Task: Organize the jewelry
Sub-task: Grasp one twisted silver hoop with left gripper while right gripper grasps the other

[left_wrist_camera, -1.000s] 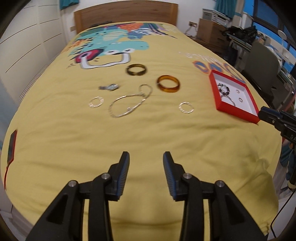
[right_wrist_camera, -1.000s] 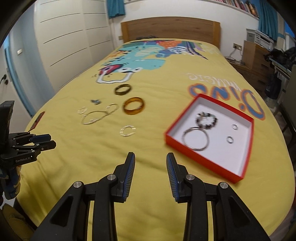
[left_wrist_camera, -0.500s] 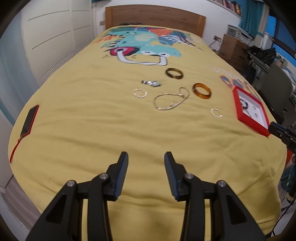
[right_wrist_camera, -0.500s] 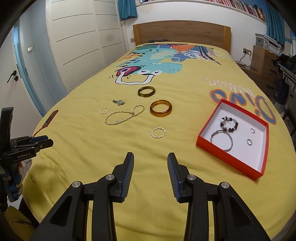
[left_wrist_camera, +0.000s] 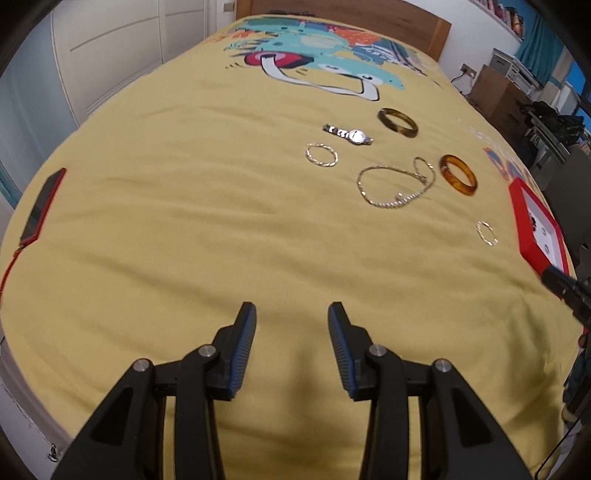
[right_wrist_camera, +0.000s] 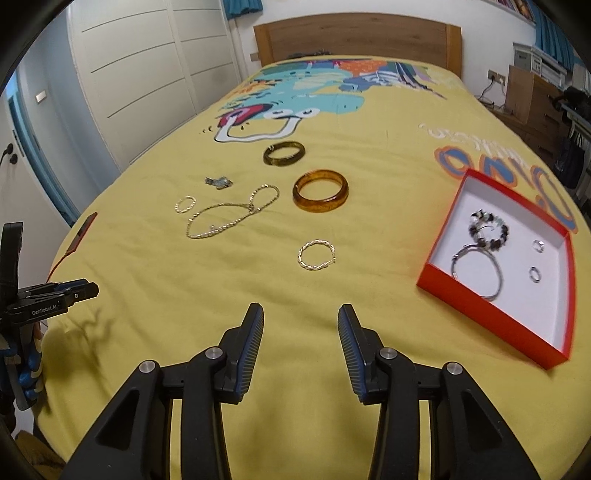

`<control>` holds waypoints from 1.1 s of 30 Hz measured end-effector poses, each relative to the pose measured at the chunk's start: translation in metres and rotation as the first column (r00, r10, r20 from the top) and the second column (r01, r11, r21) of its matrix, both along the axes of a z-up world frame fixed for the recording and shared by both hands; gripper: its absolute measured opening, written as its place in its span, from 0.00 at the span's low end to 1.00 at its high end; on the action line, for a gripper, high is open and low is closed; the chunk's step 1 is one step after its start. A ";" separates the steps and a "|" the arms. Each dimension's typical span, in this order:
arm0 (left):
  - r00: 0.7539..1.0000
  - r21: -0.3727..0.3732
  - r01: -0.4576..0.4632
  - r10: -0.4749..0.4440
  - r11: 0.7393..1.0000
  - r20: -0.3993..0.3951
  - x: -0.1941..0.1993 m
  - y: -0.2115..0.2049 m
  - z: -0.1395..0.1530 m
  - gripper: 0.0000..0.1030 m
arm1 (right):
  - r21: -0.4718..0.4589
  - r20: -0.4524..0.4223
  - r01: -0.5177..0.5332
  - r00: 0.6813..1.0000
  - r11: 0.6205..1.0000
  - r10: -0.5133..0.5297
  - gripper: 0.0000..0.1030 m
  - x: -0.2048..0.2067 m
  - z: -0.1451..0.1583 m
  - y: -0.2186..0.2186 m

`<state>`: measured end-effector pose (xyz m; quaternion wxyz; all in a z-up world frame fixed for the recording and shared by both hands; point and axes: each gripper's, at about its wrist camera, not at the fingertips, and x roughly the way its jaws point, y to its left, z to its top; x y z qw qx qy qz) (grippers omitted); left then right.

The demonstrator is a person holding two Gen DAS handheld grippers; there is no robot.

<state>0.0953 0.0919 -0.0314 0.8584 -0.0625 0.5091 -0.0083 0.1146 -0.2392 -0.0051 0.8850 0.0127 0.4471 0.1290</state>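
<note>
Jewelry lies on a yellow bedspread. An amber bangle (right_wrist_camera: 320, 191), a dark bangle (right_wrist_camera: 284, 153), a chain necklace (right_wrist_camera: 232, 216), a small watch (right_wrist_camera: 218, 182) and two twisted hoops (right_wrist_camera: 316, 255) (right_wrist_camera: 184, 204) lie loose. A red box (right_wrist_camera: 491, 310) at the right holds a beaded bracelet (right_wrist_camera: 488, 230), a thin bangle and two small rings. My right gripper (right_wrist_camera: 300, 317) is open and empty, short of the near hoop. My left gripper (left_wrist_camera: 291, 314) is open and empty, well short of the jewelry (left_wrist_camera: 397, 184).
A red-cased phone (left_wrist_camera: 42, 206) with a cord lies at the bed's left edge. A wooden headboard (right_wrist_camera: 356, 35) stands at the far end, white wardrobe doors on the left, and a dresser and chair on the right.
Both grippers have moved forward over the bed, so the jewelry looks nearer. The left view has swung left, pushing the red box to the right edge. Both stay open.
</note>
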 end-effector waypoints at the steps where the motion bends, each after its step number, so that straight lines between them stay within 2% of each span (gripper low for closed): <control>1: 1.000 -0.011 -0.004 0.004 1.000 -0.007 0.011 0.001 -0.004 0.37 | 0.001 -0.010 0.000 1.000 1.000 0.000 0.41 0.007 -0.005 0.001; 10: 0.999 -0.074 -0.031 0.028 0.997 -0.033 0.097 0.007 -0.026 0.37 | 0.002 -0.072 -0.022 0.997 1.000 0.022 0.44 0.060 -0.041 0.011; 14: 0.999 -0.086 -0.014 0.010 0.996 -0.049 0.126 0.005 -0.039 0.37 | 0.004 -0.088 -0.023 0.996 1.000 0.023 0.44 0.073 -0.053 0.013; 21: 0.995 -0.091 0.087 -0.091 0.992 -0.037 0.162 -0.010 -0.046 0.40 | -0.003 -0.094 -0.042 0.995 0.999 0.042 0.46 0.087 -0.065 0.016; 27: 0.991 -0.067 0.130 -0.132 0.989 -0.023 0.191 -0.020 -0.047 0.46 | -0.005 -0.087 -0.050 0.995 0.999 0.049 0.48 0.097 -0.068 0.019; 33: 0.990 -0.049 0.137 -0.138 0.989 -0.005 0.201 -0.023 -0.048 0.46 | -0.007 -0.077 -0.054 0.996 0.999 0.053 0.48 0.102 -0.070 0.023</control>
